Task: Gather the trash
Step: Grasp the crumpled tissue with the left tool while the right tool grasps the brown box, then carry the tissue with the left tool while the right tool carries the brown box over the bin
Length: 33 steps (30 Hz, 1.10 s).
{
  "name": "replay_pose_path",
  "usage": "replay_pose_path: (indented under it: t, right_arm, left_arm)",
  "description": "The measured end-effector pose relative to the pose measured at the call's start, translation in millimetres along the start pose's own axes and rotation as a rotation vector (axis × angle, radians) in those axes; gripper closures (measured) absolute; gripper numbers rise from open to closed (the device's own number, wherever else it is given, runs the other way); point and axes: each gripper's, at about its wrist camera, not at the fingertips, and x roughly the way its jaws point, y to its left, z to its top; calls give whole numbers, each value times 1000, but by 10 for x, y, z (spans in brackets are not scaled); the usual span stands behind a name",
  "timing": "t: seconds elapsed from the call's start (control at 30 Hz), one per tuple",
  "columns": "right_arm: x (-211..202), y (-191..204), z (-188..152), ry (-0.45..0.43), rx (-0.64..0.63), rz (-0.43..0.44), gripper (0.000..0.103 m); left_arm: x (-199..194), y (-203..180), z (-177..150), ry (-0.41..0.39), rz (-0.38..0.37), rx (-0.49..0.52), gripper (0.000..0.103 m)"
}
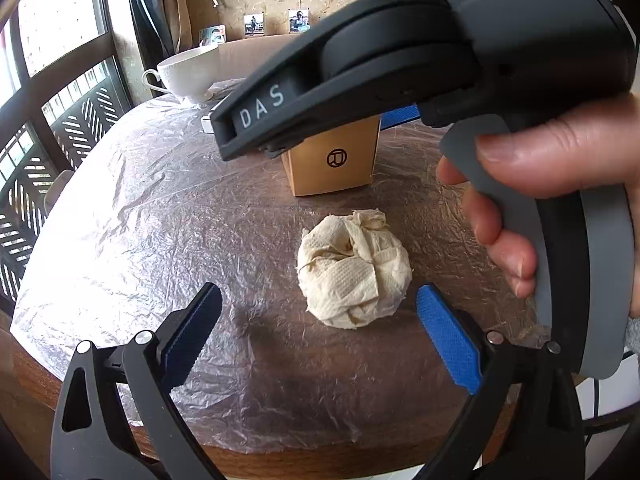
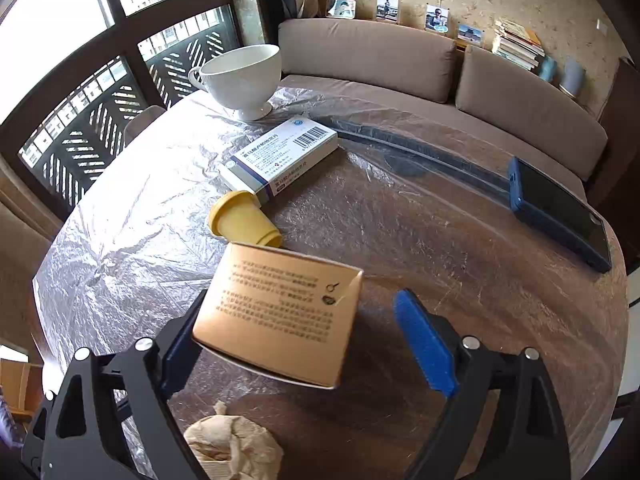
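- My left gripper (image 1: pixel 320 300) points steeply down, jaws spread wide, nothing between the pads.
- My right gripper (image 2: pixel 304 316) also tilts steeply down, jaws apart, not gripping.
- My right hand (image 1: pixel 560 184), at 3 o'clock in the left view, wraps its handle.
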Motion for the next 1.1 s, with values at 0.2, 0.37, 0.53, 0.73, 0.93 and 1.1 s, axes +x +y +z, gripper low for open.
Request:
replay_pose_path:
  t: [0.2, 0.37, 0.53, 0.73, 0.93, 1.1]
  right_arm:
    - [4, -76, -38, 6, -16, 26, 41]
    - [-41, -170, -80, -3, 10, 32, 42]
    - [-89, -264, -138, -17, 32, 35, 42]
    - [-193, -333, -162, -51, 64, 35, 42]
    - [-318, -359, -199, -78, 84, 30, 42]
    - [-407, -375, -298, -88, 103, 21, 42]
  left_arm:
    - [61, -41, 46, 14, -15, -1, 4]
    - [115, -43, 97, 21, -29, 3, 10]
    - [114, -49, 122, 11, -35, 28, 31]
    - [120, 67, 163, 7, -63, 19, 52]
    - [62, 168, 151, -9, -61, -5, 52]
    - [22, 210, 159, -14, -55, -20, 52]
